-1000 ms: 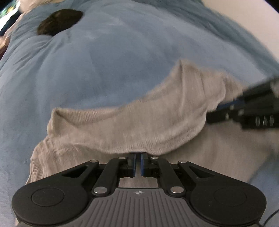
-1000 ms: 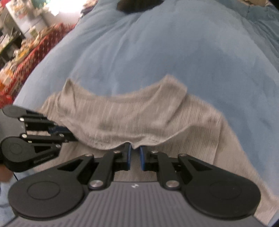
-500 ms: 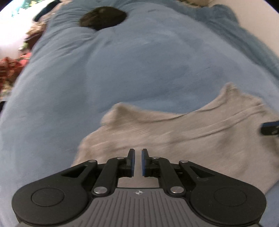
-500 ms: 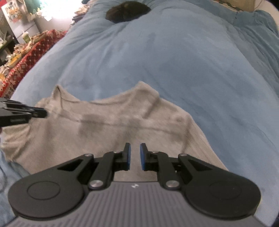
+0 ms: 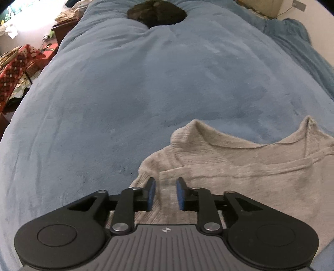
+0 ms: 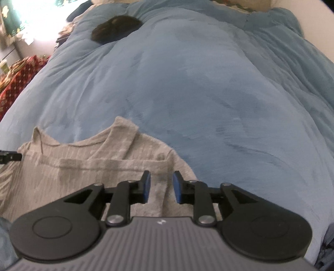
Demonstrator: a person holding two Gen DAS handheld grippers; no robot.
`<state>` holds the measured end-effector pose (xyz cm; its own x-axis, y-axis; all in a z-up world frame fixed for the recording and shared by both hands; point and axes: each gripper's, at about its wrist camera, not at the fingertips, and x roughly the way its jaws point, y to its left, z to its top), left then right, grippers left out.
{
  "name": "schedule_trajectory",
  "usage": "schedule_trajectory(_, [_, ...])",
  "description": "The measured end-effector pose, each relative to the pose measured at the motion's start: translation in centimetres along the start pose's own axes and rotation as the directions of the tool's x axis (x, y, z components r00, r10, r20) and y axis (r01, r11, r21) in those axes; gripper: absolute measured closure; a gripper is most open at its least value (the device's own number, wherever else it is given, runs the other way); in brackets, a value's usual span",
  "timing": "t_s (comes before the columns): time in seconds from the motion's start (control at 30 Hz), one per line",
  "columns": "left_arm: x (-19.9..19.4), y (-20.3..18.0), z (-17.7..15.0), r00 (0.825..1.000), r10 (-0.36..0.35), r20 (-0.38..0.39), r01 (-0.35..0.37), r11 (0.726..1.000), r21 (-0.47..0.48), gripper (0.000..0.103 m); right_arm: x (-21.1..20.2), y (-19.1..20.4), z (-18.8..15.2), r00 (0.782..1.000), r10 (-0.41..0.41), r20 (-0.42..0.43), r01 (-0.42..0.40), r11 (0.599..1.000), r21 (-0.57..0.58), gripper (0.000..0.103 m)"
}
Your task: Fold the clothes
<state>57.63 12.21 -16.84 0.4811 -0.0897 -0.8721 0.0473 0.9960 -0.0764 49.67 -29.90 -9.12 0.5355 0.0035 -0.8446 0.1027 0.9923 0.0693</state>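
A beige knit top (image 5: 246, 166) lies folded on the blue blanket (image 5: 146, 93), its two shoulder straps pointing away from me. My left gripper (image 5: 166, 192) stands open over the top's left edge, nothing between its blue pads. In the right wrist view the same top (image 6: 83, 166) fills the lower left. My right gripper (image 6: 159, 186) is open above the top's right edge, its pads apart and empty. The tip of the left gripper (image 6: 9, 157) pokes in at the far left edge of that view.
A dark round object (image 5: 156, 11) rests at the far end of the blanket (image 6: 208, 93). Red patterned cloth and clutter (image 5: 14, 70) sit off the bed's left side. A crumpled blue cover (image 5: 302, 48) lies at the far right.
Both grippers let go of the top's folded-over edge and opened. The fold now lies flat. Both grippers pulled back and apart, toward the garment's left and right edges.
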Motion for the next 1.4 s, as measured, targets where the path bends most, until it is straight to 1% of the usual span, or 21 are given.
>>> schedule_trajectory(0.07, [-0.6, -0.1, -0.1, 1.000, -0.015, 0.009, 0.015, 1.000, 0.002, 0.076, 0.1, -0.2, 0.1, 1.000, -0.006, 0.005, 0.006, 1.000, 0.011, 0.077])
schedule_trajectory(0.17, [-1.5, -0.2, -0.4, 0.997, -0.070, 0.020, 0.070, 0.998, -0.004, 0.076, 0.4, -0.4, 0.4, 1.000, 0.005, 0.006, -0.006, 1.000, 0.016, 0.077])
schedule_trajectory(0.23, [-1.1, -0.8, -0.5, 0.999, -0.050, 0.014, 0.050, 0.998, 0.031, 0.076, 0.6, -0.5, 0.5, 1.000, 0.017, 0.004, -0.017, 1.000, 0.018, 0.077])
schedule_trajectory(0.27, [-0.6, -1.0, -0.5, 1.000, -0.021, 0.001, 0.021, 0.999, 0.046, 0.076, 0.8, -0.4, 0.6, 1.000, 0.015, 0.000, -0.015, 1.000, 0.017, 0.077])
schedule_trajectory(0.33, [0.6, -1.1, -0.4, 0.999, 0.012, -0.030, -0.011, 0.999, 0.037, 0.076, 1.3, -0.3, 0.8, 1.000, 0.013, -0.009, -0.013, 1.000, 0.022, 0.077])
schedule_trajectory(0.43, [1.1, -0.5, -0.1, 0.999, 0.023, -0.042, -0.023, 1.000, 0.004, 0.076, 1.7, -0.5, 0.8, 1.000, 0.010, -0.017, -0.009, 0.999, 0.034, 0.079])
schedule_trajectory(0.5, [1.1, -0.1, 0.1, 0.999, 0.012, -0.041, -0.013, 0.999, -0.029, 0.077, 1.8, -0.5, 0.8, 1.000, 0.012, -0.018, -0.011, 0.999, 0.037, 0.090])
schedule_trajectory(0.57, [1.1, 0.1, 0.0, 0.999, -0.003, -0.051, 0.001, 0.999, -0.040, 0.083, 1.8, -0.4, 0.8, 1.000, 0.007, -0.016, -0.006, 0.999, 0.033, 0.093])
schedule_trajectory(0.6, [1.0, 0.1, -0.1, 0.998, -0.003, -0.056, 0.001, 0.999, -0.039, 0.090, 1.8, -0.3, 0.7, 1.000, 0.002, -0.014, -0.002, 1.000, 0.030, 0.094])
schedule_trajectory(0.63, [0.8, -0.1, -0.1, 0.998, 0.011, -0.057, -0.012, 0.999, -0.029, 0.090, 1.8, -0.3, 0.7, 1.000, -0.001, -0.017, 0.001, 0.999, 0.035, 0.094])
schedule_trajectory(0.73, [-0.7, -0.7, -0.3, 0.997, 0.074, -0.011, -0.074, 0.997, -0.013, 0.094, 1.3, -0.4, 0.5, 1.000, -0.004, -0.014, 0.004, 0.999, 0.044, 0.098])
schedule_trajectory(0.87, [-3.9, -1.5, -0.7, 0.988, 0.132, 0.074, -0.133, 0.991, -0.001, 0.095, -0.4, -0.5, 0.4, 1.000, -0.019, 0.022, 0.018, 0.999, 0.046, 0.099])
schedule_trajectory(0.93, [-3.2, -1.4, -0.7, 0.987, 0.147, 0.064, -0.147, 0.989, 0.004, 0.095, -1.5, -0.6, 0.4, 0.999, -0.015, 0.047, 0.013, 0.998, 0.054, 0.099])
schedule_trajectory(1.03, [-2.2, -1.2, -0.6, 0.984, 0.169, 0.049, -0.169, 0.985, 0.012, 0.095, -2.1, -0.3, 0.8, 0.998, -0.003, 0.069, 0.001, 0.999, 0.037, 0.099])
schedule_trajectory(1.07, [-1.8, -1.1, -0.6, 0.983, 0.176, 0.044, -0.177, 0.984, 0.014, 0.095, -1.9, -0.1, 0.9, 0.997, -0.011, 0.070, 0.009, 1.000, 0.025, 0.099])
schedule_trajectory(1.2, [-0.4, -0.9, -0.6, 0.978, 0.205, 0.024, -0.206, 0.978, 0.025, 0.095, 0.5, 0.0, 1.4, 0.999, -0.031, 0.025, 0.031, 1.000, 0.004, 0.099])
schedule_trajectory(1.27, [0.3, -0.8, -0.5, 0.976, 0.219, 0.014, -0.220, 0.975, 0.031, 0.094, 1.8, 0.0, 1.2, 0.999, -0.047, -0.007, 0.047, 0.999, -0.006, 0.099])
schedule_trajectory(1.33, [1.1, -1.0, -0.6, 0.974, 0.227, 0.005, -0.227, 0.973, 0.050, 0.088, 2.6, 0.0, 0.8, 0.998, -0.057, -0.021, 0.057, 0.998, -0.017, 0.099])
schedule_trajectory(1.37, [1.4, -1.1, -0.7, 0.972, 0.234, 0.002, -0.233, 0.971, 0.060, 0.088, 2.5, 0.1, 0.7, 0.998, -0.061, -0.018, 0.060, 0.998, -0.022, 0.098])
schedule_trajectory(1.4, [1.7, -1.1, -0.7, 0.971, 0.240, -0.001, -0.239, 0.969, 0.069, 0.087, 2.5, 0.2, 0.5, 0.998, -0.063, -0.015, 0.063, 0.998, -0.026, 0.094])
